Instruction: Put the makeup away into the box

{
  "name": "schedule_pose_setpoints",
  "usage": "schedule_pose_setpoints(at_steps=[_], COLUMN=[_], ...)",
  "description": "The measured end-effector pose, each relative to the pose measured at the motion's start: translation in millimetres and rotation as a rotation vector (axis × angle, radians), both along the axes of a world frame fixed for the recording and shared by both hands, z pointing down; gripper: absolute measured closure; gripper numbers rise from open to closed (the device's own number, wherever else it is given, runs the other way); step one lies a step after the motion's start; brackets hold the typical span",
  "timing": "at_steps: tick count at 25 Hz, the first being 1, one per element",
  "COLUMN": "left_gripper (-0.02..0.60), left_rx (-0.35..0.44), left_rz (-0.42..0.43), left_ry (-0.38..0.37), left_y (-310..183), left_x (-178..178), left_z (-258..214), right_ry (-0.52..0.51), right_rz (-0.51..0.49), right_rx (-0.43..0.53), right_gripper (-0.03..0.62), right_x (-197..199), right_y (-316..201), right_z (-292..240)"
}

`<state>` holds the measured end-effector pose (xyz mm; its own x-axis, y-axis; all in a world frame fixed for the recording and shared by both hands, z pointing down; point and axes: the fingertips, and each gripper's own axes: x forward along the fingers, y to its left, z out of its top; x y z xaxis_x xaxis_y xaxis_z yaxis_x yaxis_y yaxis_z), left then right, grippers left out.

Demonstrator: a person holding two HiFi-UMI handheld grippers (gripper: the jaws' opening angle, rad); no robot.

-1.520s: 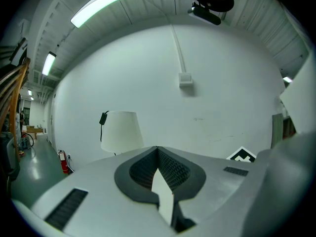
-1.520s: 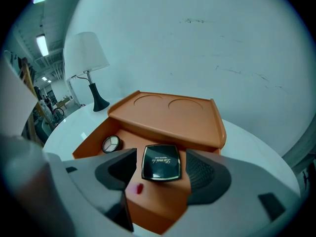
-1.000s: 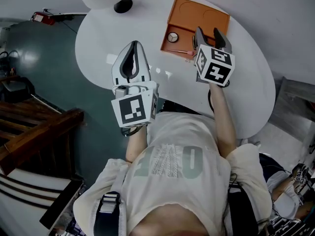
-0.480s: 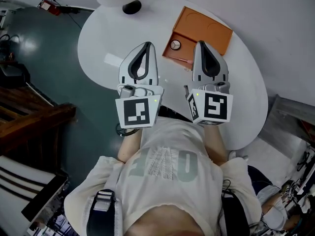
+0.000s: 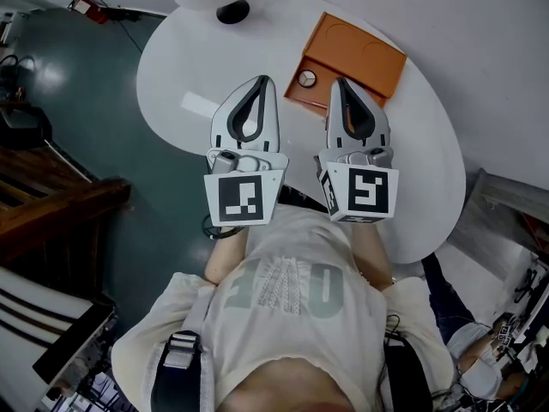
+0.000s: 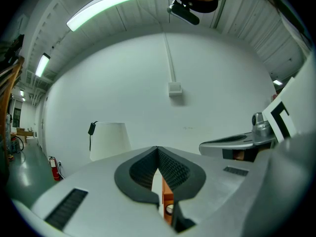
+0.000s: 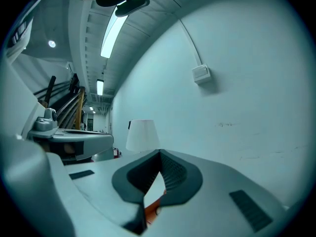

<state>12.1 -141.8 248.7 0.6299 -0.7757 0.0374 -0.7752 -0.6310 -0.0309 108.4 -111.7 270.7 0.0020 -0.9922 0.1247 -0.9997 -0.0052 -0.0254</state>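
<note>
shut and empty at left tongs (image 5: 260, 82) and right tongs (image 5: 342, 86), side by side above counter (image 5: 184, 67). just beyond, orange box (image 5: 360, 58) with round compact (image 5: 306, 78) inside; farther back, lamp base (image 5: 232, 11).

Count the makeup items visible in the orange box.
1: a round compact at the left end of the orange box, as the head view shows it. The right claw, shut, covers the box's near edge, so more may be hidden.
</note>
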Motion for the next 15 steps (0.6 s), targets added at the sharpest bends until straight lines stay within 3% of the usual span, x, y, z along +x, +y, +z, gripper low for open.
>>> schedule_pose_setpoints(at_steps=[15], left_gripper=[0.574], left_rx=[0.002], left_rz=[-0.003], left_ry=[0.003], left_y=[1.3], left_x=[-1.2], left_z=[-2.0], right_ry=[0.002], right_rz=[0.014], right_rx=[0.006], right_gripper=[0.589], right_x=[5.4], right_y=[2.8], right_z=[-3.7])
